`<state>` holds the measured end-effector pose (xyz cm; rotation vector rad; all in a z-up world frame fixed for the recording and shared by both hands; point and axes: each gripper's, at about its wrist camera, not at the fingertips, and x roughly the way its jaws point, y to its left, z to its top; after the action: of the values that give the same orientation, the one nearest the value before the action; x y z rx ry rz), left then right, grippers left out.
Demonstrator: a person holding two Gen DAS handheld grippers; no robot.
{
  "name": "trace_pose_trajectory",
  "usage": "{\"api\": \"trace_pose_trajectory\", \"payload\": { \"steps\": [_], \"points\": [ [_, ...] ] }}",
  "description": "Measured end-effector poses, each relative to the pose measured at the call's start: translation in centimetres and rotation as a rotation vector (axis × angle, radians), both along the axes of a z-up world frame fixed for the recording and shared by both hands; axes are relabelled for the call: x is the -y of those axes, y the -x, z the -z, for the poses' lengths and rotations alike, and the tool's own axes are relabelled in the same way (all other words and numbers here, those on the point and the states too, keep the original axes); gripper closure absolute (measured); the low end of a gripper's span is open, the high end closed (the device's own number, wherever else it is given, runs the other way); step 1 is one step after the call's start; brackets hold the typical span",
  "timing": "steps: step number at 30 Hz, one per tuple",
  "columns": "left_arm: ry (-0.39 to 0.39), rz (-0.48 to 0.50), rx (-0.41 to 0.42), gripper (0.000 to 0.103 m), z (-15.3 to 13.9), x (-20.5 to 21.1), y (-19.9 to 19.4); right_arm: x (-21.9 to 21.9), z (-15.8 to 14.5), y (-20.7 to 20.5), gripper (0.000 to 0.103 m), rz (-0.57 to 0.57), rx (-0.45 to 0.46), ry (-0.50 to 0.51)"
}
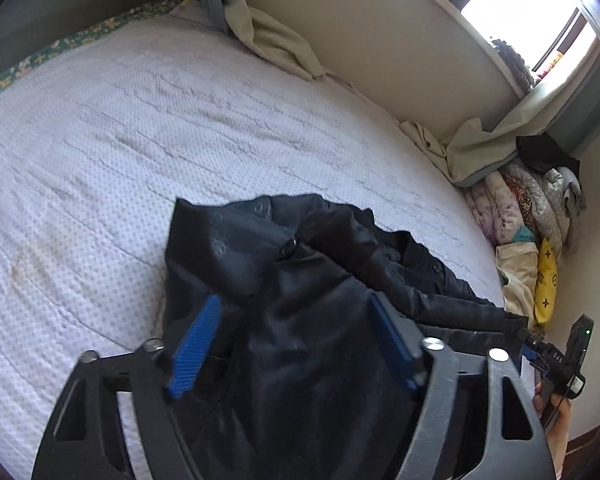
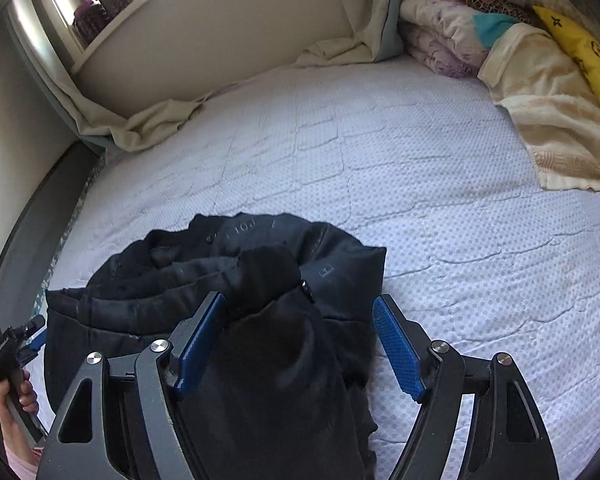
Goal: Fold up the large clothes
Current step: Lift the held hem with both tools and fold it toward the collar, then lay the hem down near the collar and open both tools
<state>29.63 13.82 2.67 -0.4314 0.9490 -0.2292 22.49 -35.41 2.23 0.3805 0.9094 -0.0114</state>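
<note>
A black jacket (image 1: 308,280) lies bunched on the white dotted bed cover (image 1: 140,140); it also shows in the right wrist view (image 2: 228,280). My left gripper (image 1: 296,316) is open, its blue pads wide apart over the jacket's near part. My right gripper (image 2: 300,320) is open too, its left pad against the black fabric and its right pad over the bare bed cover (image 2: 420,180). The right gripper shows at the left wrist view's right edge (image 1: 556,354), and the left gripper at the right wrist view's left edge (image 2: 12,344). I cannot tell whether fabric rests on the jaws.
A pile of folded blankets (image 2: 480,36) and a yellow cushion (image 2: 588,60) lie at the bed's far right corner. A beige curtain (image 1: 268,36) hangs along the wall onto the bed. A window sill with dark jars (image 2: 100,4) is above.
</note>
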Motion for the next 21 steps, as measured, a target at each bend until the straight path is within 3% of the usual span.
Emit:
{"api": "trace_pose_trajectory", "payload": {
  "steps": [2,4,5,7,10,15,21],
  "points": [
    [0.033,0.016,-0.037,0.067,0.8,0.3,-0.3,-0.3,0.8,-0.2,0.035,-0.017,-0.018,-0.006],
    [0.065,0.024,-0.068,0.082,1.5,0.4,-0.4,-0.7,1.5,-0.5,0.059,-0.044,-0.039,-0.036],
    [0.071,0.026,-0.078,0.086,1.6,0.4,-0.3,-0.8,1.7,-0.6,0.061,-0.052,-0.050,-0.039],
    [0.067,0.019,-0.075,0.089,1.0,0.4,0.3,-1.4,1.8,-0.6,0.081,-0.061,-0.083,0.006],
    [0.043,0.017,-0.036,0.090,-1.0,0.1,2.1,-1.9,1.2,0.1,0.091,-0.077,-0.106,0.029],
    [0.021,0.023,-0.045,0.090,-1.6,-0.9,4.8,-2.0,-0.3,2.6,0.093,-0.096,-0.119,-0.026],
    [0.006,0.006,-0.215,0.090,3.2,-1.6,5.5,-1.5,3.3,3.9,0.094,-0.080,-0.231,-0.120]
  ]
}}
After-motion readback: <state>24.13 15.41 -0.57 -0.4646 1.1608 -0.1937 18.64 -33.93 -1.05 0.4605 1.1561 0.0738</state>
